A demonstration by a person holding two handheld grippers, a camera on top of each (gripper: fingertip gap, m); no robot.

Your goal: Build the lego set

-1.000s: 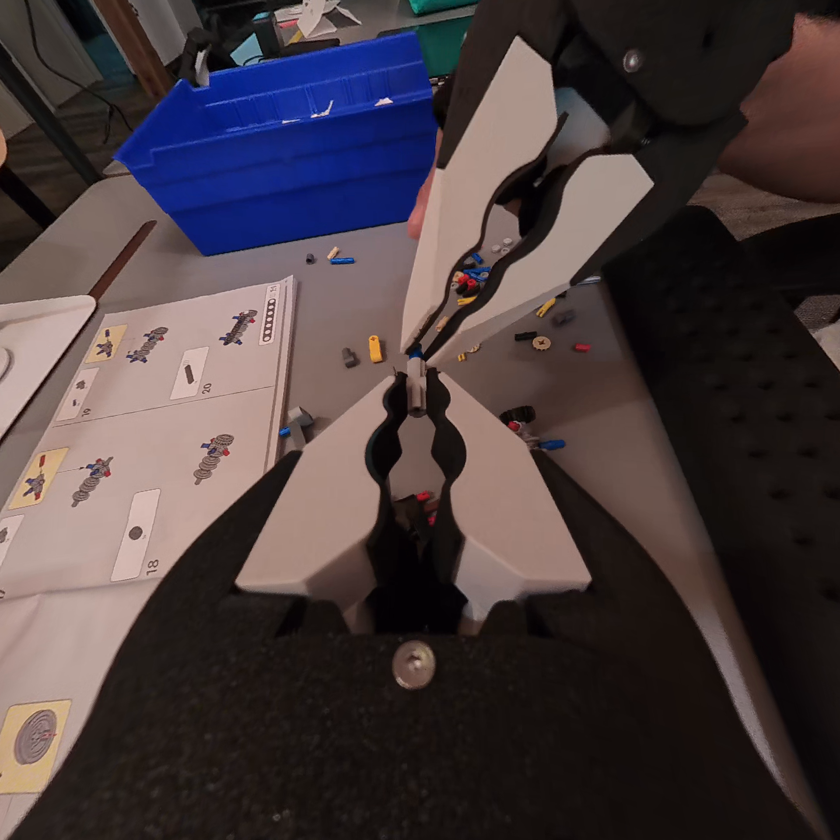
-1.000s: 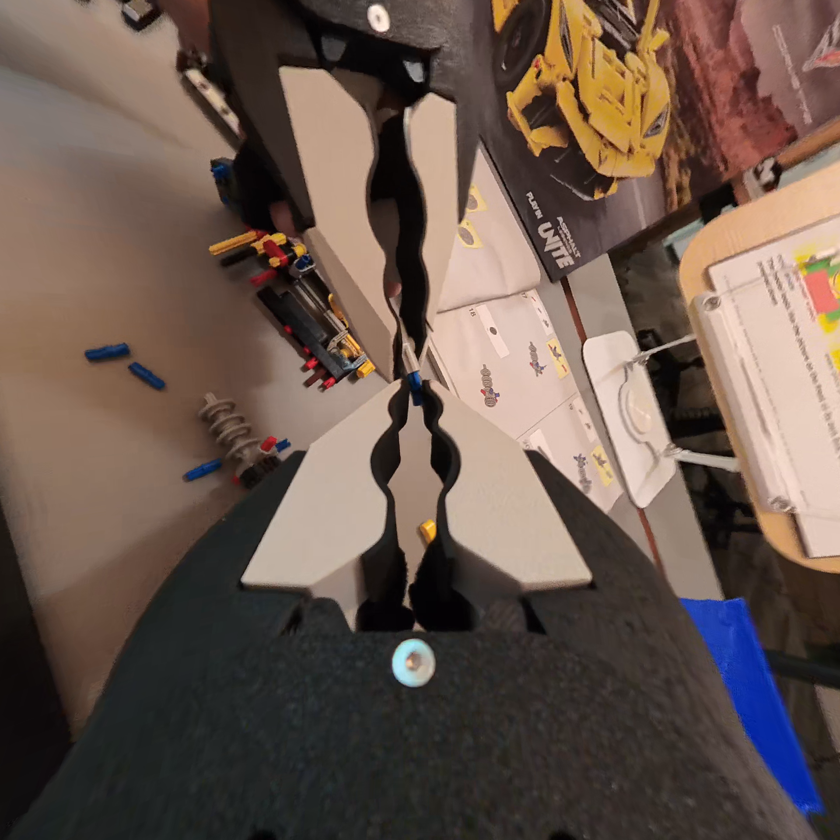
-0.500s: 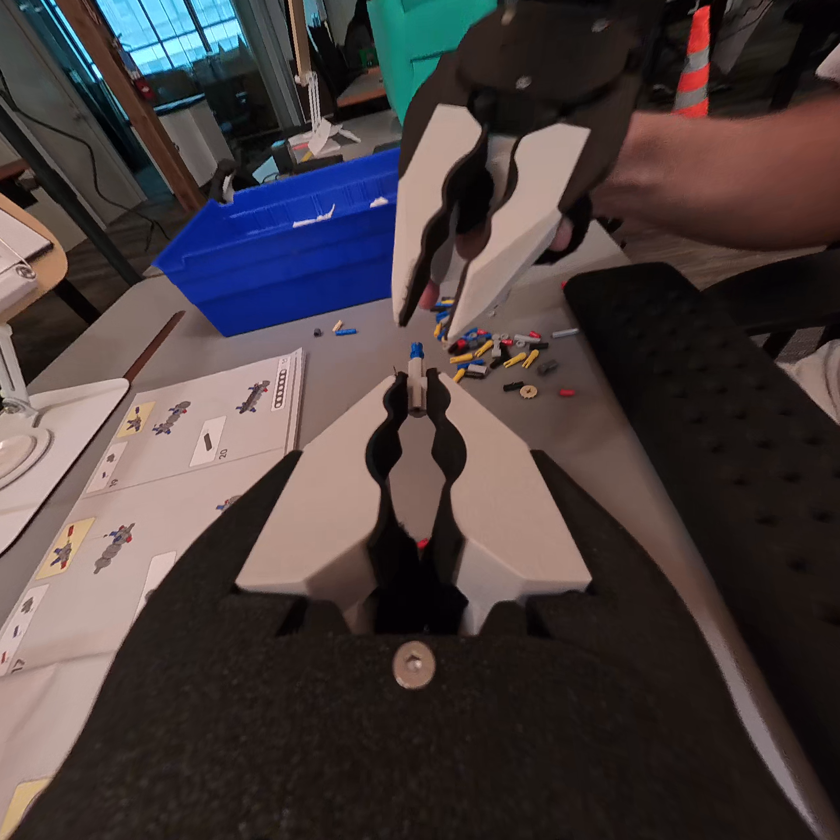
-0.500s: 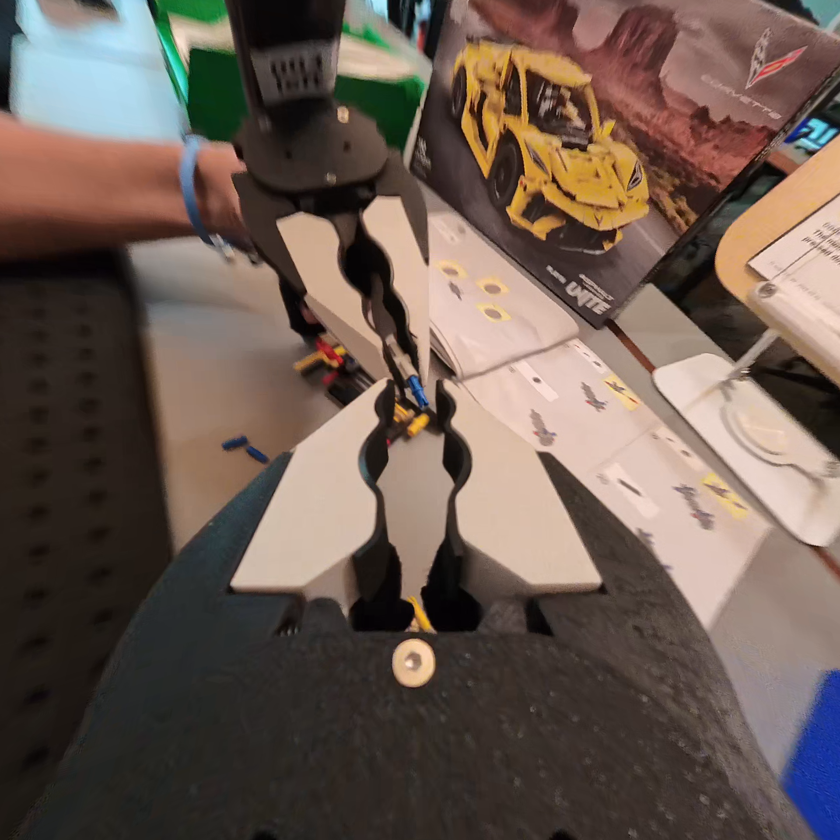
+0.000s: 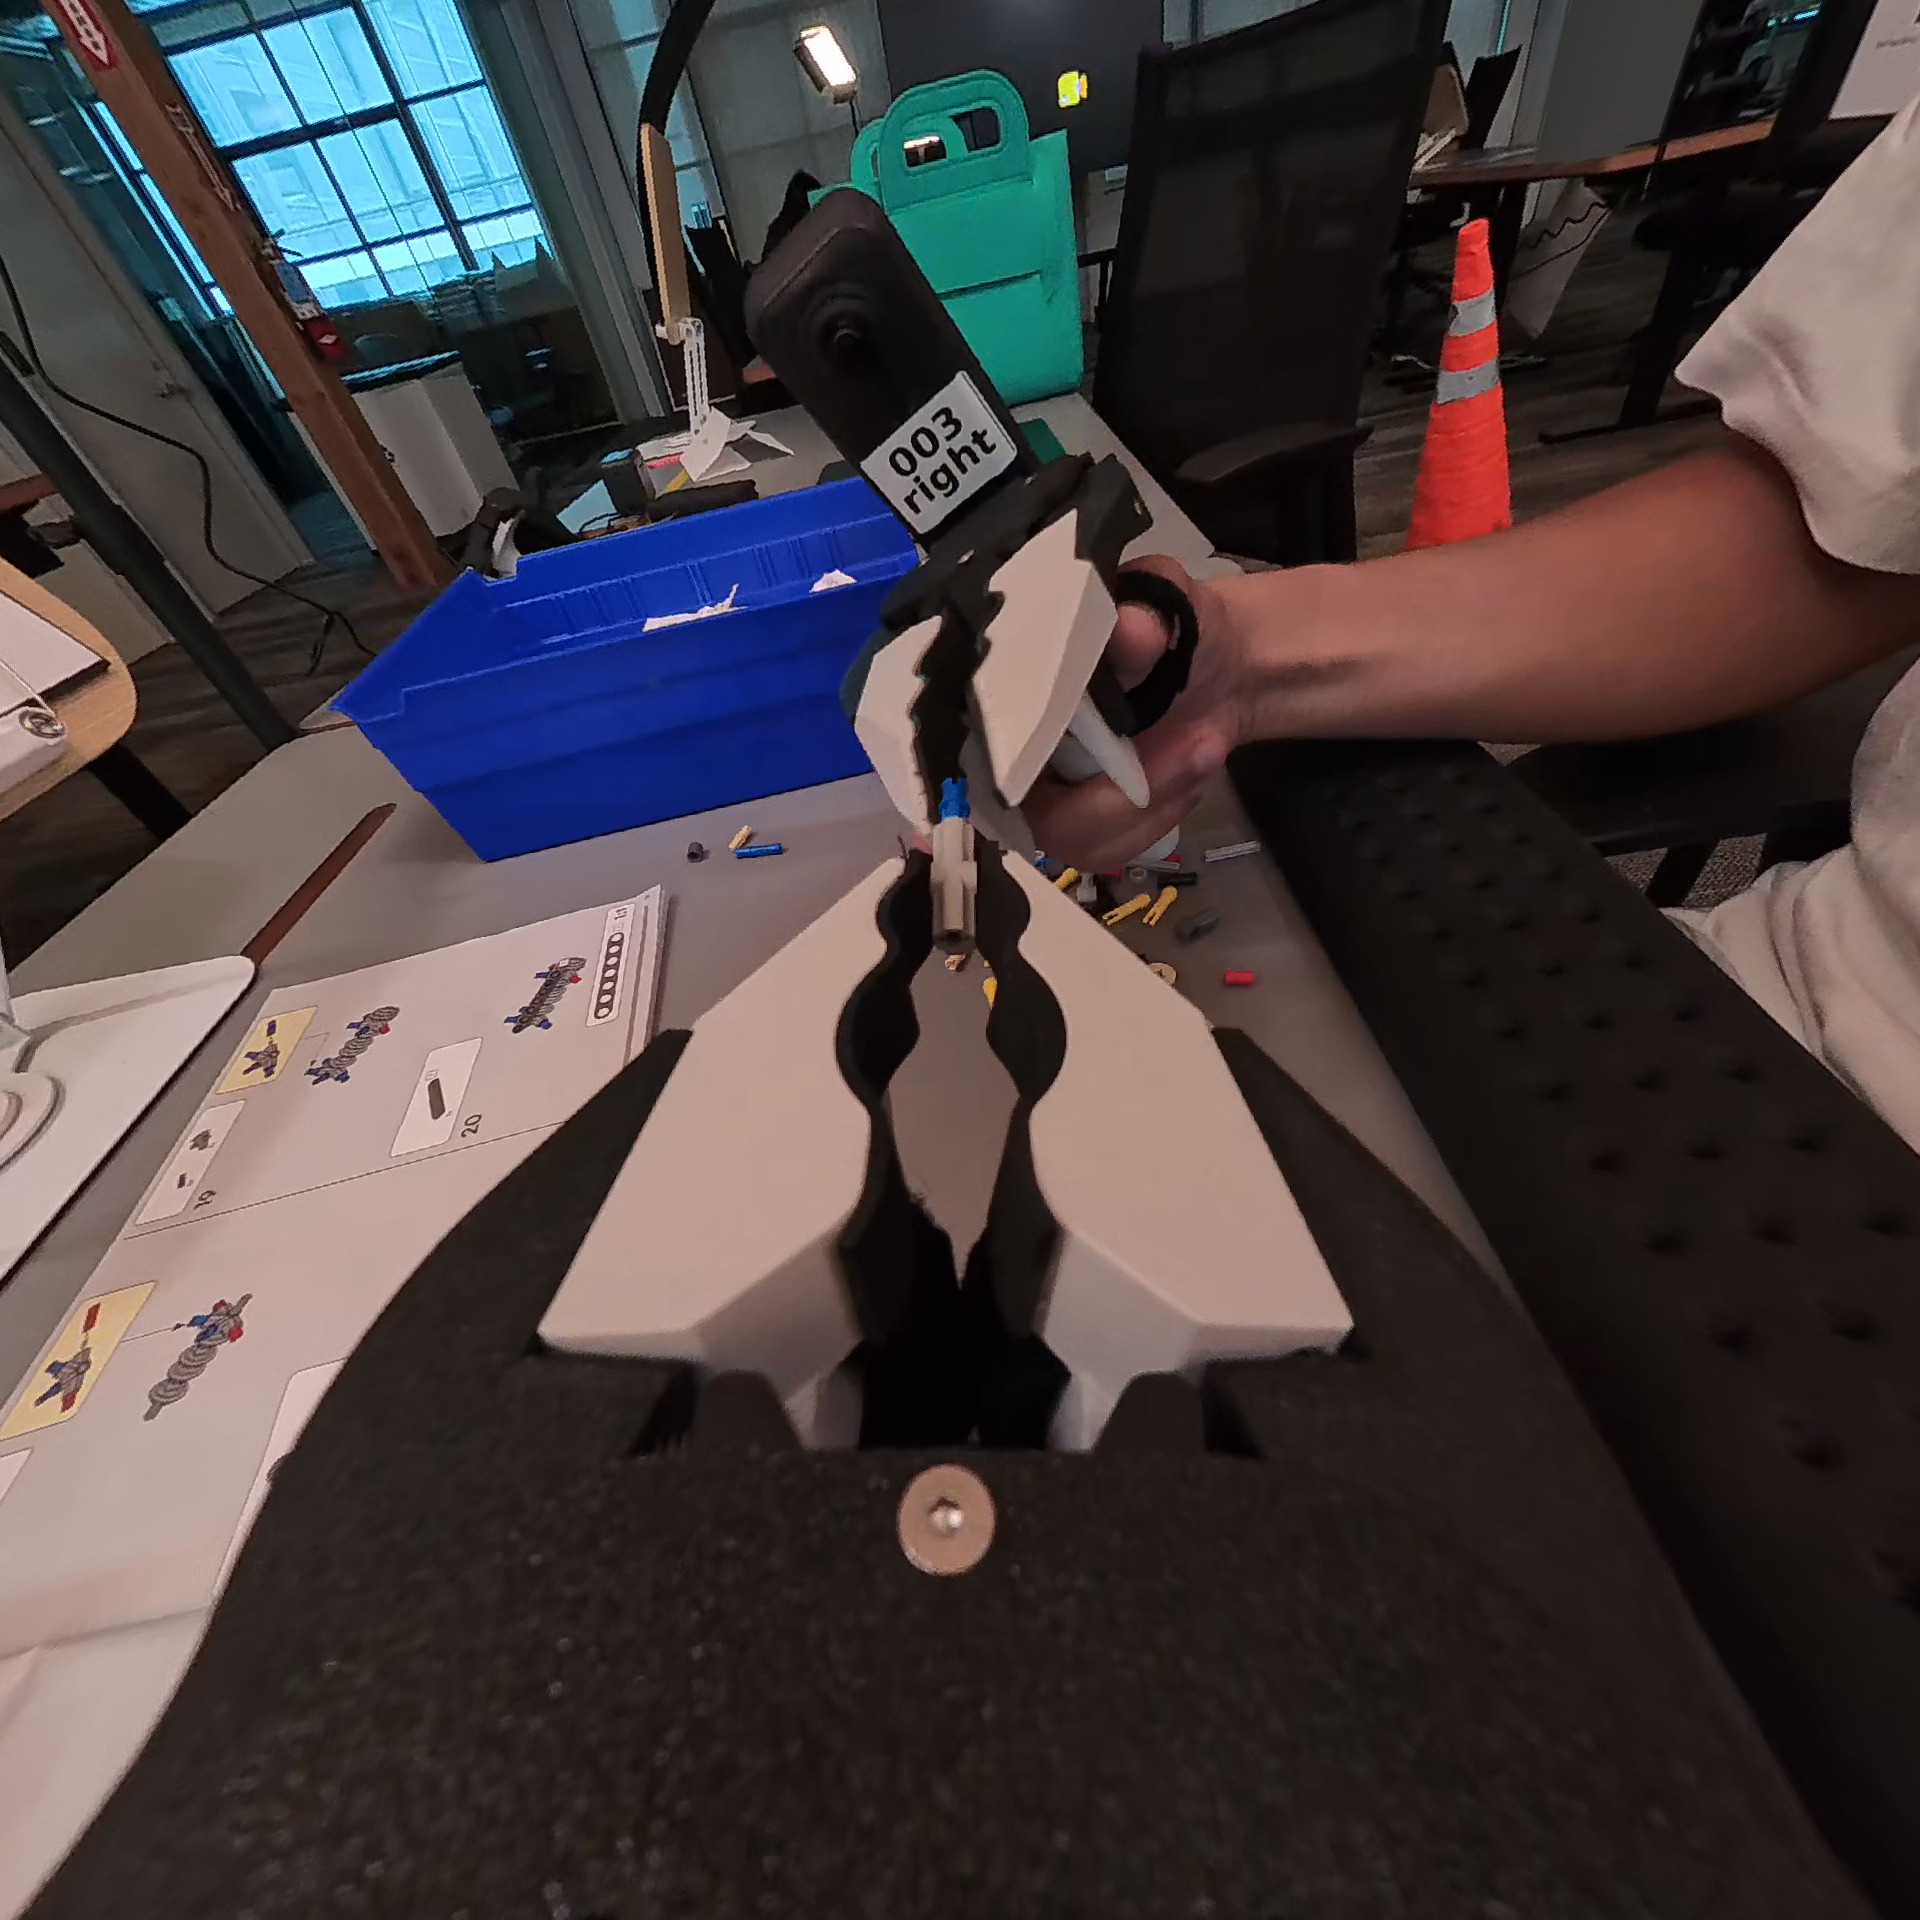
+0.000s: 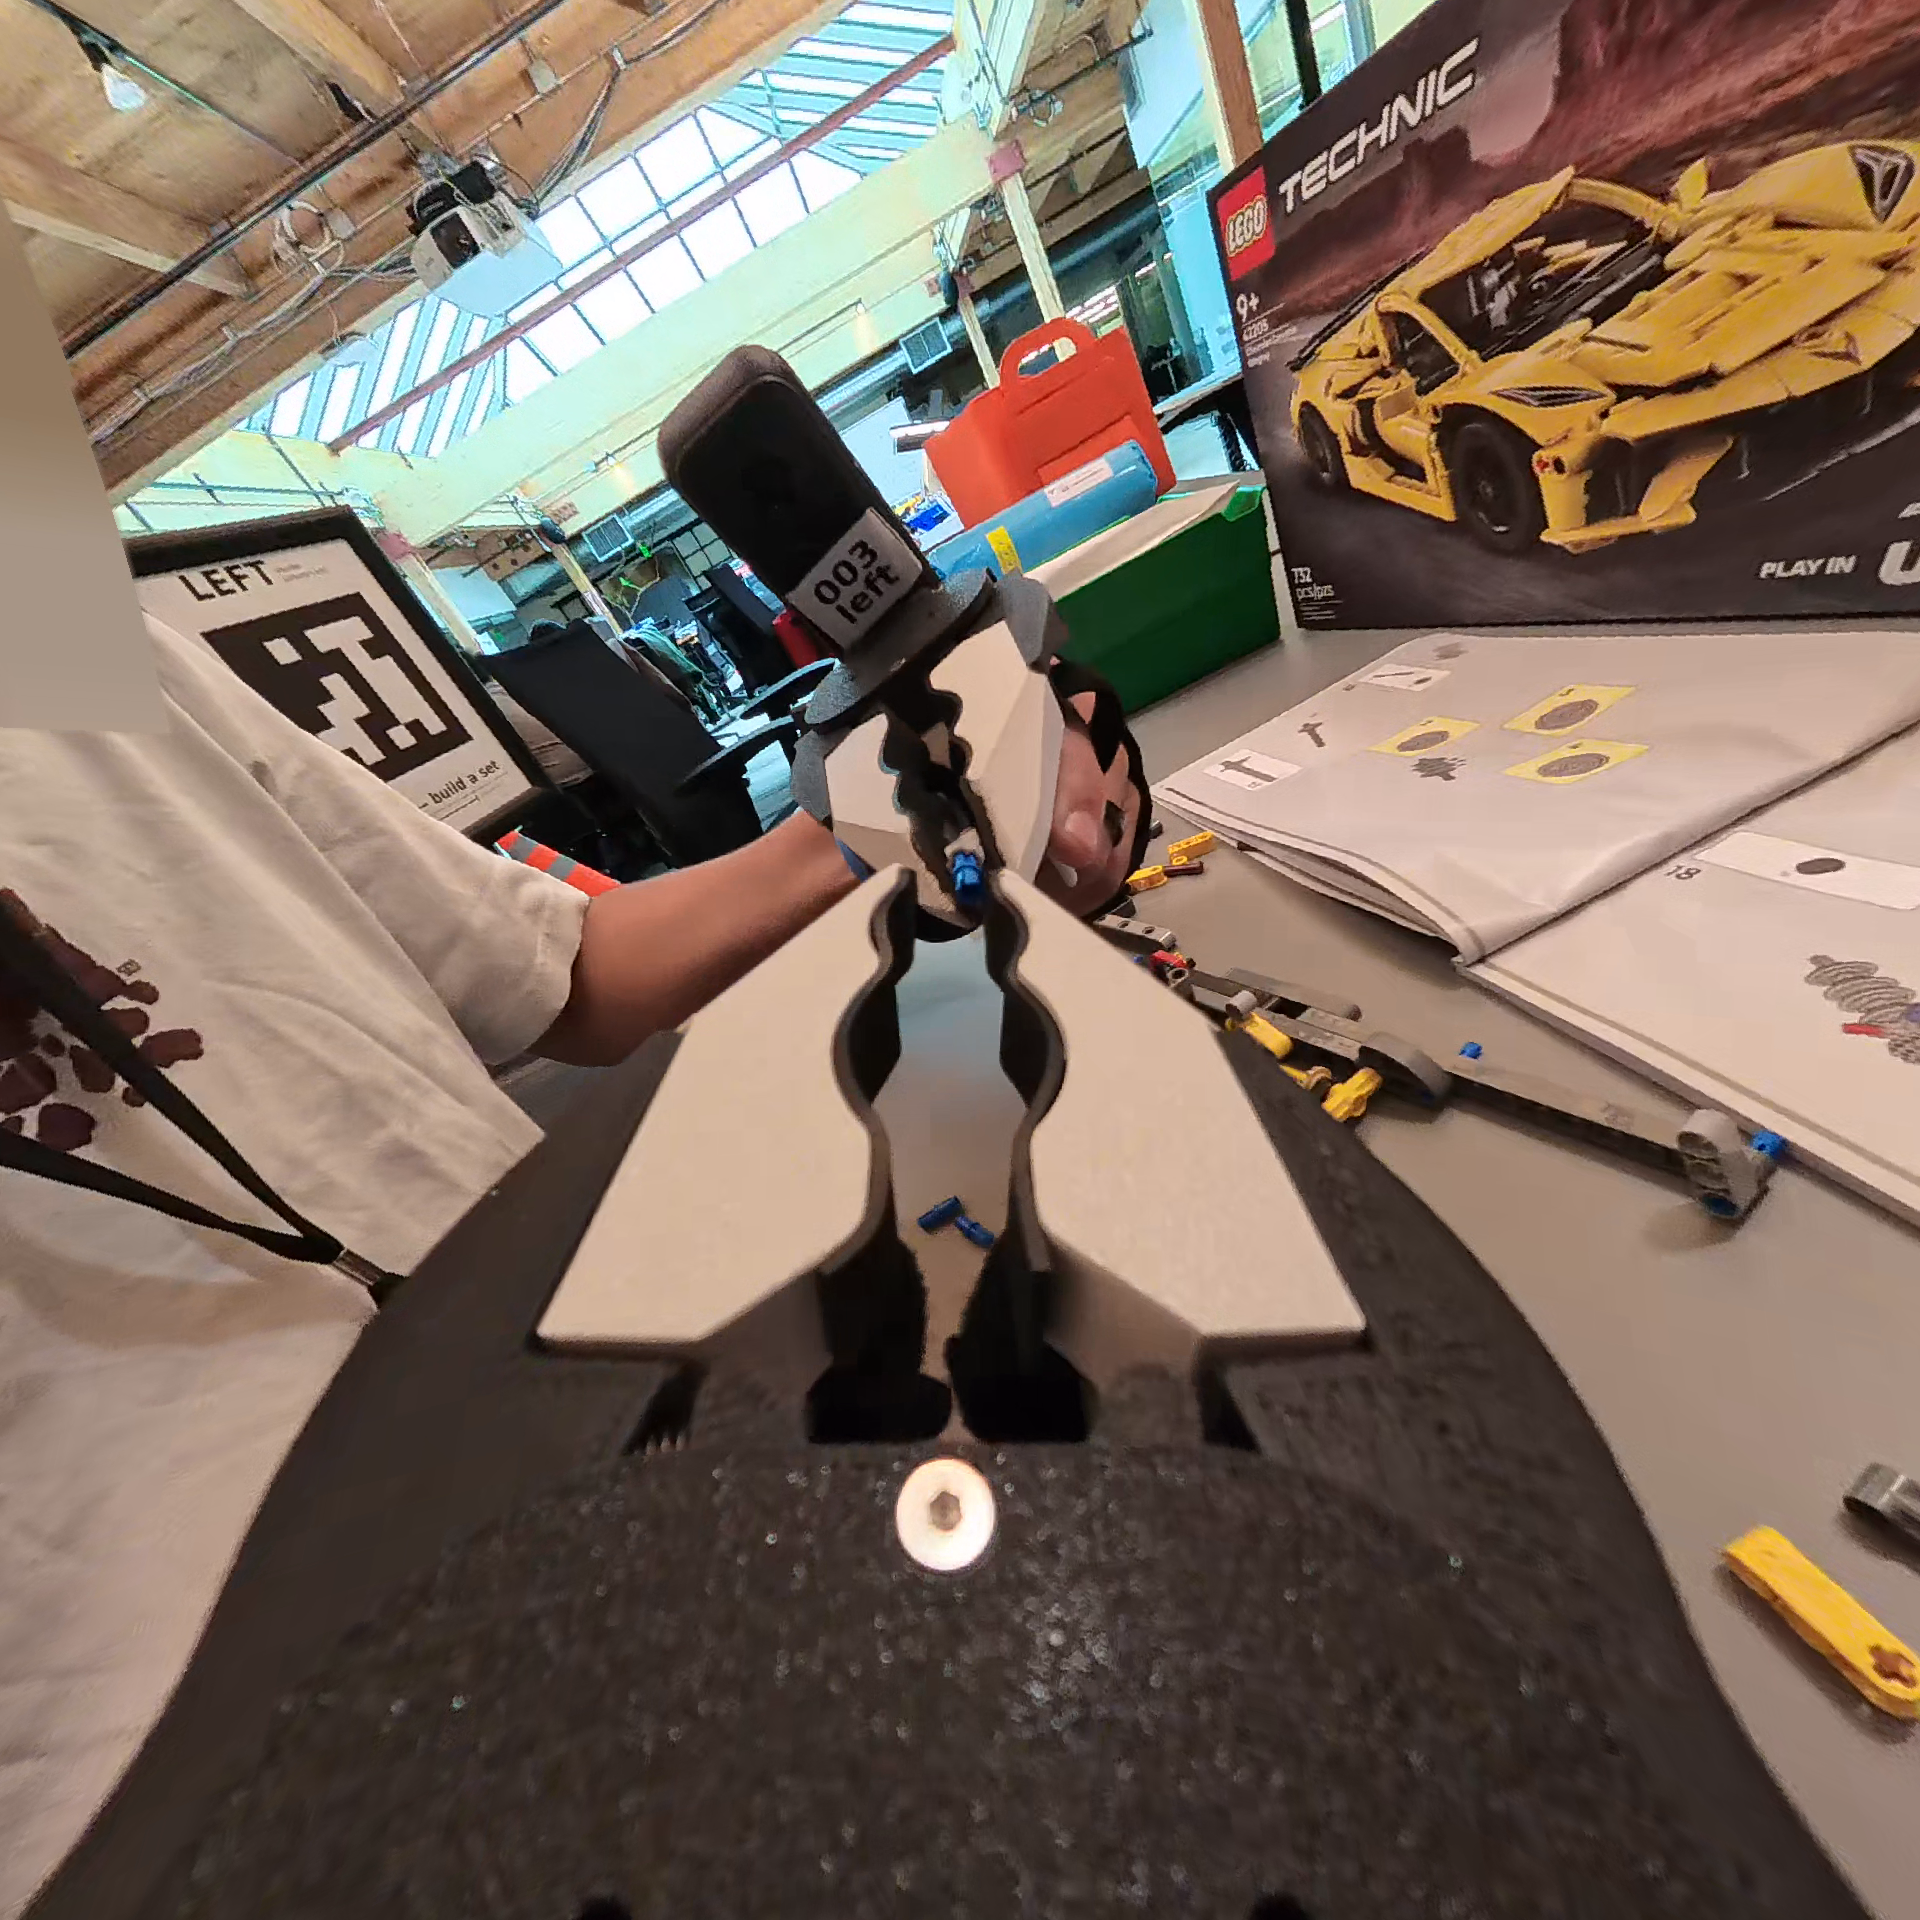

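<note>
Left wrist view: clamped at the very tips of the left gripper (image 5: 951,883), one grey connector (image 5: 954,891), upright, with one blue pin (image 5: 952,796) standing out of its top, raised above the surface (image 5: 540,883). Just above, pointing down at it, the right gripper (image 5: 951,821), jaws narrow and set either side of that blue pin; cannot tell whether pressing on it or just clear. Behind, one blue bin (image 5: 644,717) on the surface, with three loose small pieces (image 5: 753,849) just in front of it: one dark, one tan, one blue. Under the right gripper, a scatter of yellow, black and red pieces (image 5: 1153,909), too small and too many to count. To the left, one open instruction booklet (image 5: 343,1101), flat. Along the right edge, one black perforated mat (image 5: 1558,1039). Farther back, one orange cone (image 5: 1465,395) and one teal bag (image 5: 977,229).

Right wrist view: same meeting of the two grippers seen from the other side, blue pin between the near fingertips. Below, through the gap of the fingers, two blue pins (image 6: 956,1224) lying on the surface. To the right, one long grey and black assembly (image 6: 1455,1081) beside the booklet, one yellow beam (image 6: 1823,1621) near the lower edge, and one lego box (image 6: 1558,343) standing at the back
</note>
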